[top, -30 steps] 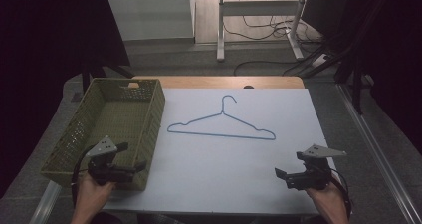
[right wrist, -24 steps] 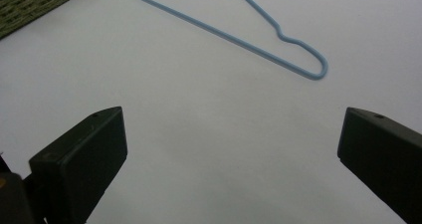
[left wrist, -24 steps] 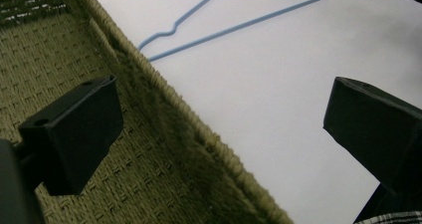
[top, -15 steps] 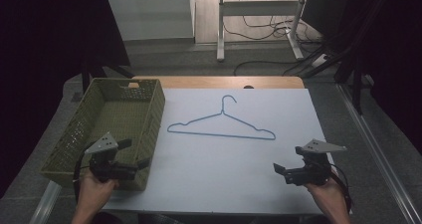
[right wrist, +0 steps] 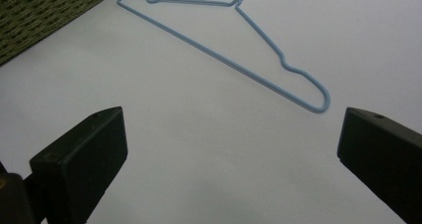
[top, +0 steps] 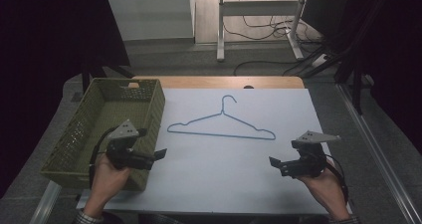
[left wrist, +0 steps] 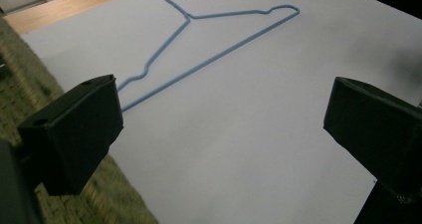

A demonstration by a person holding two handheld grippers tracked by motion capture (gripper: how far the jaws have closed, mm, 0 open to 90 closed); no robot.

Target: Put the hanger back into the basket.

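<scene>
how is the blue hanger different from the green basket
The hanger is thin blue wire lying flat on the white sheet; the basket is a deep, woven green box standing at the sheet's left edge. The hanger lies mid-sheet, between the grippers; the basket sits beside the left gripper. Neither is held.

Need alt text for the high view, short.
A blue wire hanger lies flat on a white sheet covering the table, untouched, hook pointing away from the person. The left gripper and right gripper hover open near the front edge, and a green woven basket sits at the left.
</scene>
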